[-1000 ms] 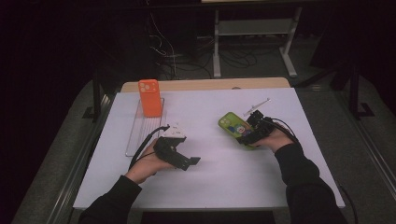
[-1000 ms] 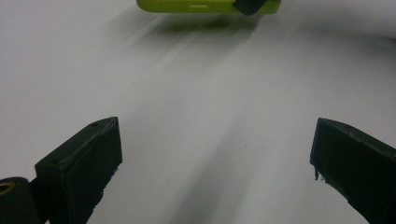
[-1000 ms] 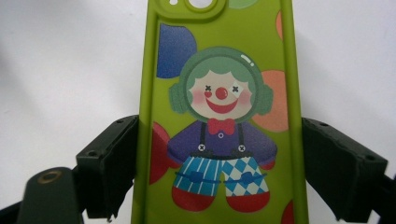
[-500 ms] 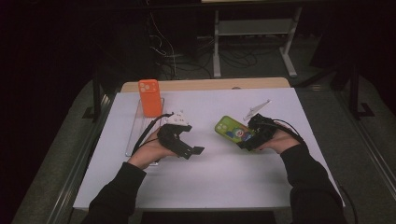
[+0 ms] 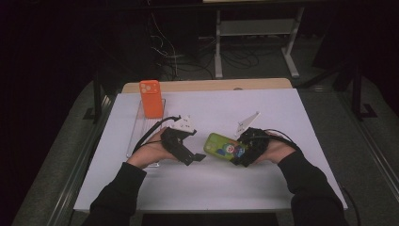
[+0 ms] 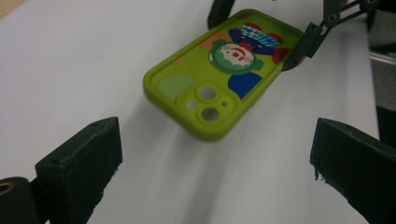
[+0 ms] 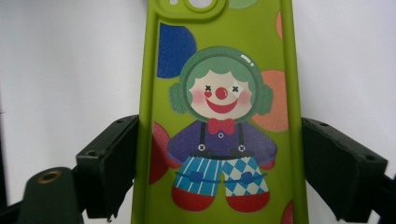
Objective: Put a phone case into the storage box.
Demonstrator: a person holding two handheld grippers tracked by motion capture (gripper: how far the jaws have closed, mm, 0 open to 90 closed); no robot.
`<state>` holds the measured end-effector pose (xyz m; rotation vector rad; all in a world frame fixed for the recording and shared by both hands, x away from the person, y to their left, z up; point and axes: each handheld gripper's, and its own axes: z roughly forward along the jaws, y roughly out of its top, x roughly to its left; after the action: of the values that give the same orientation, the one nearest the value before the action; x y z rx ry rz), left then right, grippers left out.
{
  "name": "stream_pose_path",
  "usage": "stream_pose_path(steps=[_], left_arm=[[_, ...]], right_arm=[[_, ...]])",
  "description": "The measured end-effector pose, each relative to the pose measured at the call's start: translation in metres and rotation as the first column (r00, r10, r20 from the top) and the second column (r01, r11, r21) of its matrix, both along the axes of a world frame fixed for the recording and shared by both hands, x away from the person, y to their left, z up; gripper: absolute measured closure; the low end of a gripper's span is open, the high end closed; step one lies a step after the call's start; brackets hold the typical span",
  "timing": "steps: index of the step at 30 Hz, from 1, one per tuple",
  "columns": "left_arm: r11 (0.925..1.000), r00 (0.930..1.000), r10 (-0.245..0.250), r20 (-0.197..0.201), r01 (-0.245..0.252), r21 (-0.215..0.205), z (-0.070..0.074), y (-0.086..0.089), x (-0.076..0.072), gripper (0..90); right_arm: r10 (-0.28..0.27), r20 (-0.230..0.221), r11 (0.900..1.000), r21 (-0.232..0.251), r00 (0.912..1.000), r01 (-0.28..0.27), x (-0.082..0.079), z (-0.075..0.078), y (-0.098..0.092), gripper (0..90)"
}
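Green silicone phone case [image 5: 222, 146], printed with a clown, is the landmark: it sits raised off the white worktop [image 5: 282, 108], near the middle of the sheet, clamped by its two long edges between the fingers of the right gripper [image 5: 239, 153]. In the right gripper view both black fingers [image 7: 112, 163] press flat on the case's sides, just below the clown's waist.

Compared with a second ago, the case has travelled leftward across the worktop in the right hand, and its camera-hole end now points at the left gripper [image 5: 200, 159], which has come closer to it. That gripper's fingers stand wide apart with nothing between them; in the left gripper view the case's free end hangs just ahead of the gap (its shadow on the sheet shows it is off the surface).

I judge this to be the approach to a handover or a two-handed hold. An orange phone [image 5: 151, 98] stands upright on a clear tray [image 5: 141, 136], well left of the case and beyond it.
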<state>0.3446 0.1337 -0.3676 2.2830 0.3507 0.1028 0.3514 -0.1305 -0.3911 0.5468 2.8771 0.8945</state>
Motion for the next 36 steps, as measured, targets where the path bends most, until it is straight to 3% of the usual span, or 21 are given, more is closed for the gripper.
stream_pose_path(steps=[8,12,16,21,24,34,36], left_arm=[[0.9943,0.9946,-0.104,-0.001,0.104,0.023,-0.003,-0.007,-0.010,1.8],[0.9916,0.9921,-0.126,-0.001,0.126,0.031,-0.006,-0.009,-0.012,1.8],[0.9841,0.9855,-0.169,0.001,0.169,0.055,-0.009,-0.013,-0.014,1.8],[0.9694,0.9747,-0.223,-0.010,0.223,0.102,-0.016,-0.018,-0.017,1.8],[0.9667,0.9726,-0.231,-0.024,0.232,0.107,-0.018,-0.021,-0.020,1.8],[0.9478,0.9591,-0.281,-0.037,0.283,0.147,-0.025,-0.029,-0.024,6.4],[0.9475,0.9587,-0.281,-0.044,0.284,0.146,-0.027,-0.030,-0.025,6.7]], right_arm=[[0.120,0.008,0.993,-0.017,0.9927,-0.120,-0.013,-0.001,0.020,14.9],[0.165,0.006,0.986,-0.018,0.9862,-0.165,-0.018,-0.001,0.026,14.9],[0.205,0.004,0.979,-0.018,0.9788,-0.205,-0.023,0.000,0.032,14.9],[0.235,0.011,0.972,-0.019,0.9720,-0.234,-0.028,0.003,0.037,14.9],[0.248,0.018,0.969,-0.021,0.9685,-0.248,-0.029,0.004,0.039,14.9],[0.278,0.015,0.960,-0.024,0.9604,-0.278,-0.033,0.005,0.044,14.9],[0.281,0.014,0.960,-0.021,0.9597,-0.280,-0.034,0.005,0.045,14.9]])
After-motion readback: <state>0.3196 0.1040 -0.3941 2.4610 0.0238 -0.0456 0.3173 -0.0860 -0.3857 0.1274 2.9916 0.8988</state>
